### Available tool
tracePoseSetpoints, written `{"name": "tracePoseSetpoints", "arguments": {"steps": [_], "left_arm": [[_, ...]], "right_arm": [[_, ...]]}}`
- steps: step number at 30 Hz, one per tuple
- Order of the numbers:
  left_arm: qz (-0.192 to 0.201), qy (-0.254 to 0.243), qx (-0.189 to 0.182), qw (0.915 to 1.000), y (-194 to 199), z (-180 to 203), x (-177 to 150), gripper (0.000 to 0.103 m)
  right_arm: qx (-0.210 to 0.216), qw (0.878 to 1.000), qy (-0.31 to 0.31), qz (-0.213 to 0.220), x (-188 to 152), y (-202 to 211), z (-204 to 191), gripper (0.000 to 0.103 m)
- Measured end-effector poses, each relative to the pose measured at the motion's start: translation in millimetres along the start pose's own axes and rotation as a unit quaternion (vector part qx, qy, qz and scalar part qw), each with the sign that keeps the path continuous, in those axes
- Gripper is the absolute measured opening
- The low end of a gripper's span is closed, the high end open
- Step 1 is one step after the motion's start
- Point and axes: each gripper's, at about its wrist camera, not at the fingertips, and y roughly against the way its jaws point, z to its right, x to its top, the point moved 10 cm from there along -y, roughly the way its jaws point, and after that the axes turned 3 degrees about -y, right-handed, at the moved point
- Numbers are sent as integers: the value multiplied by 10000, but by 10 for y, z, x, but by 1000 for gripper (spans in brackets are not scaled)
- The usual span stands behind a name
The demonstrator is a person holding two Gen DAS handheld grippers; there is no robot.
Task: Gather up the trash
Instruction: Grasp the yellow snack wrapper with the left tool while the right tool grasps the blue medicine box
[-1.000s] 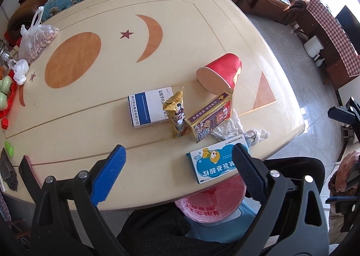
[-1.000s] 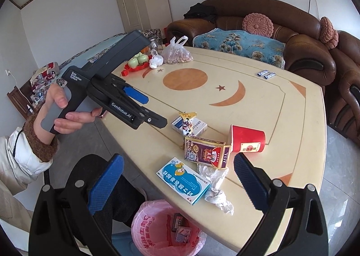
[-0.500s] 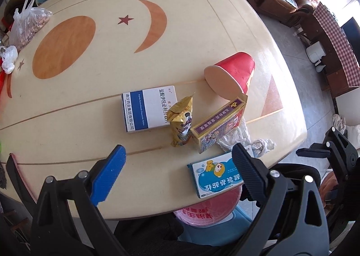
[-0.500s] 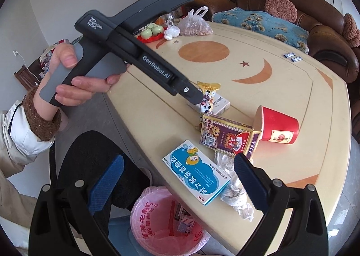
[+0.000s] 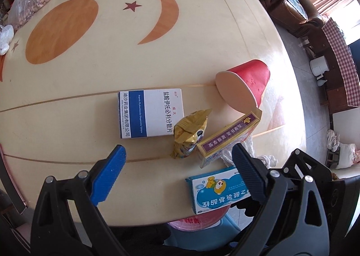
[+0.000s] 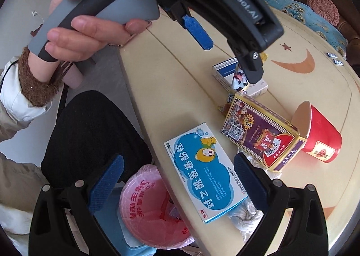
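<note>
A person's left gripper is hovering over a cream table, jaws spread wide and empty, having pushed closer to the litter than a second ago. Just ahead are lying a white-and-blue box, a gold snack wrapper, a purple-and-gold box and a tipped red cup. The right gripper, also spread and empty, is closing in on a blue cartoon box overhanging the table's near edge, beside a crumpled tissue. A pink-lined bin is sitting below that edge.
</note>
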Motion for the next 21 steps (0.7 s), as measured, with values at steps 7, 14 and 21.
{"name": "tracePoseSetpoints", "arguments": {"steps": [7, 14, 21], "left_arm": [[-62, 181, -1, 9998, -148, -23, 69, 93], [-98, 443, -128, 9989, -289, -48, 85, 85], [-152, 684, -368, 9969, -378, 25, 107, 69]], "right_arm": [[43, 9996, 262, -127, 21, -231, 55, 96], [159, 9992, 335, -158, 22, -427, 53, 96], [203, 9987, 426, -191, 24, -566, 60, 96]]}}
